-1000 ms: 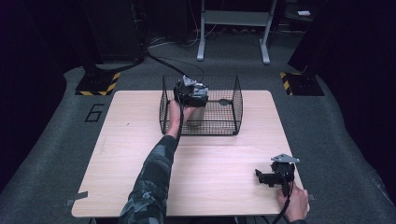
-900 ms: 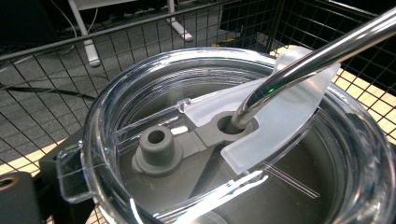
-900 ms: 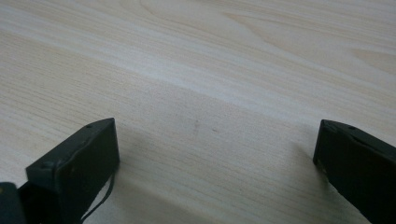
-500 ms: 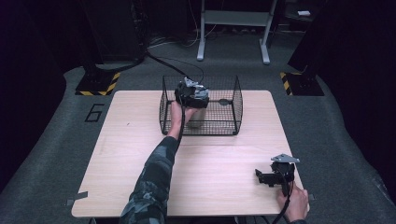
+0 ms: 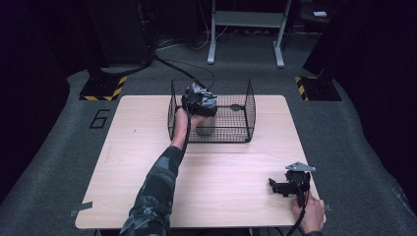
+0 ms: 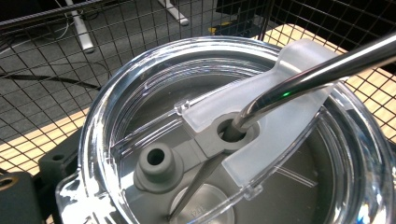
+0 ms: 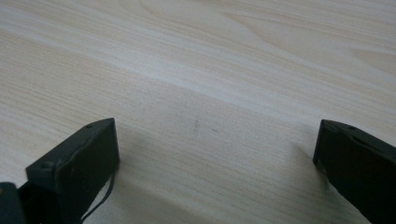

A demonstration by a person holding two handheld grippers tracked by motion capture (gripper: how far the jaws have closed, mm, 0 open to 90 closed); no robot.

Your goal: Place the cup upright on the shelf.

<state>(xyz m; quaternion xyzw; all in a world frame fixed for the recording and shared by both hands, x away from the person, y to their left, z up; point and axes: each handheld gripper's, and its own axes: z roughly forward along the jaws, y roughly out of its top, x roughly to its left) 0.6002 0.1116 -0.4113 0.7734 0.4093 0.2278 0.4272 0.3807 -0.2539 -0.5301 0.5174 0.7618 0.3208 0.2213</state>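
My left gripper (image 5: 199,101) is inside the wire basket (image 5: 244,118), its jaws hidden by a cup (image 6: 233,140) with a clear lid and metal straw (image 6: 322,72) (grip: cannot tell). My right gripper (image 5: 285,186) rests wide open on the table (image 7: 233,70), holding nothing.

You have one table (image 5: 123,162) in front of you, and one wire cage (image 5: 236,123) stands on it. Inside the cage sits one tumbler (image 5: 205,125), with one clear lid (image 6: 140,93) and one metal straw (image 6: 317,74) through it. You hold two grippers, one left gripper (image 5: 199,98) and one right gripper (image 5: 287,184).
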